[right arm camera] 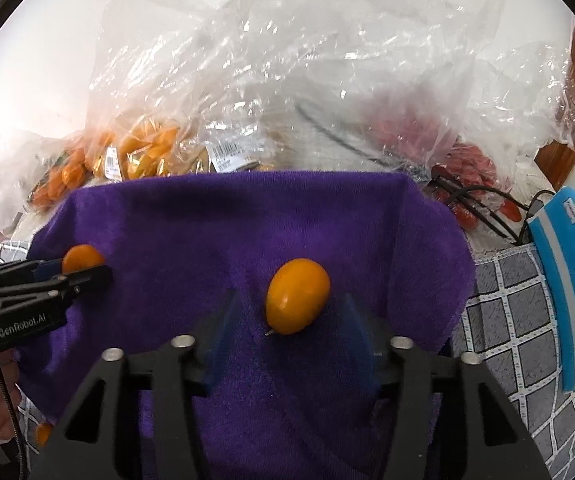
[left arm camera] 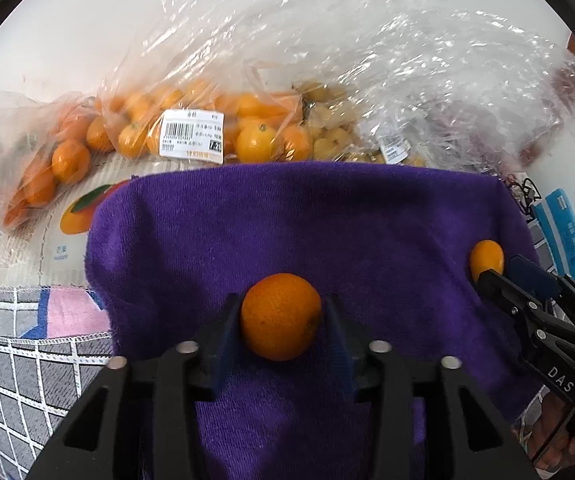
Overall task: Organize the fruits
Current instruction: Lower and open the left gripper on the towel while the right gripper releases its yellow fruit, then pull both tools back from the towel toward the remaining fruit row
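A round mandarin [left arm camera: 281, 316] rests on a purple towel [left arm camera: 287, 220] between the fingers of my left gripper [left arm camera: 281, 300]. The pads stand right beside it, and I see no squeeze on it. The right wrist view shows the same mandarin [right arm camera: 81, 258] at the tip of the left gripper [right arm camera: 87, 276]. An oval kumquat [right arm camera: 297, 296] lies on the towel [right arm camera: 247, 220] between the fingers of my right gripper [right arm camera: 289, 296], with a clear gap on each side. From the left wrist view the kumquat [left arm camera: 486, 256] sits just beyond the right gripper [left arm camera: 499, 272].
Behind the towel are clear plastic bags of mandarins [left arm camera: 135, 132] and of small yellow fruits [left arm camera: 327, 136], and a bag of red fruits [right arm camera: 467, 168]. Black cables [right arm camera: 471, 200] and a blue packet [right arm camera: 567, 280] lie at the right. A grey checked cloth [left arm camera: 27, 360] lies under the towel.
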`<state>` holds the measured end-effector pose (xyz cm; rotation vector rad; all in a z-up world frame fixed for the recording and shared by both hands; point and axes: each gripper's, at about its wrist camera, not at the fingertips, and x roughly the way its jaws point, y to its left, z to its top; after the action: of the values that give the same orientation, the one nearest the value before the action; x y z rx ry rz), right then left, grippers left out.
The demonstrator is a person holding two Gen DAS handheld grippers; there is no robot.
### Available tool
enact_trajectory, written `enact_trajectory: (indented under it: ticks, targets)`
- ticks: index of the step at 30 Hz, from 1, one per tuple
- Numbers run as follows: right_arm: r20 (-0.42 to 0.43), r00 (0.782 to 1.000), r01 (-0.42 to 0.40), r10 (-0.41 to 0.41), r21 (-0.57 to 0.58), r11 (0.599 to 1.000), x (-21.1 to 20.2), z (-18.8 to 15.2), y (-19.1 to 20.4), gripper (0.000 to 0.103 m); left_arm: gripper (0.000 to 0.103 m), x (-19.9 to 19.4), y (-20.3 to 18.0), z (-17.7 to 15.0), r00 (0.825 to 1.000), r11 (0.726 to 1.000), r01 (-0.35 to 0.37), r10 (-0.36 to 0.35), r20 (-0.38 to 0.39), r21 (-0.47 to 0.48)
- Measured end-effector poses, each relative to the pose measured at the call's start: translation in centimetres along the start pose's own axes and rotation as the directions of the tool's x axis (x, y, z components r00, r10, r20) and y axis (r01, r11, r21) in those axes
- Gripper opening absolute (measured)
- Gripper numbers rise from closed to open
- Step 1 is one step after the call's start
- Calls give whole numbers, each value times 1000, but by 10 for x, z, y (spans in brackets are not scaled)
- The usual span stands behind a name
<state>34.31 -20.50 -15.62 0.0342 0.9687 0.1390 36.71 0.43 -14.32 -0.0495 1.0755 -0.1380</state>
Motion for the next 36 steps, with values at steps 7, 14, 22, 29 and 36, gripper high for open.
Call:
enact_trajectory:
  ticks: [7,14,22,29,36]
  targets:
    - [25,999,32,-33,25,999,-25,5,0,73,60,-30,-4,0,998,1000,-15,15,62,2]
    - [41,993,108,-111,65,992,-66,-5,2,78,60,-72,-7,-15,993,1000,-13,13,117,-2]
    - [117,987,103,-113,86,991,-128,-29,7,78,60,-130,-5,-49,985,1000,5,0,173,-29]
    - [160,982,85,-101,103,991,-169,-62,7,78,62,-173,-9,-87,980,999,-43,42,194,-1]
    - [199,975,87,-100,75,993,-198,-97,5,78,74,-201,-5,-121,974,996,-50,65,215,-74]
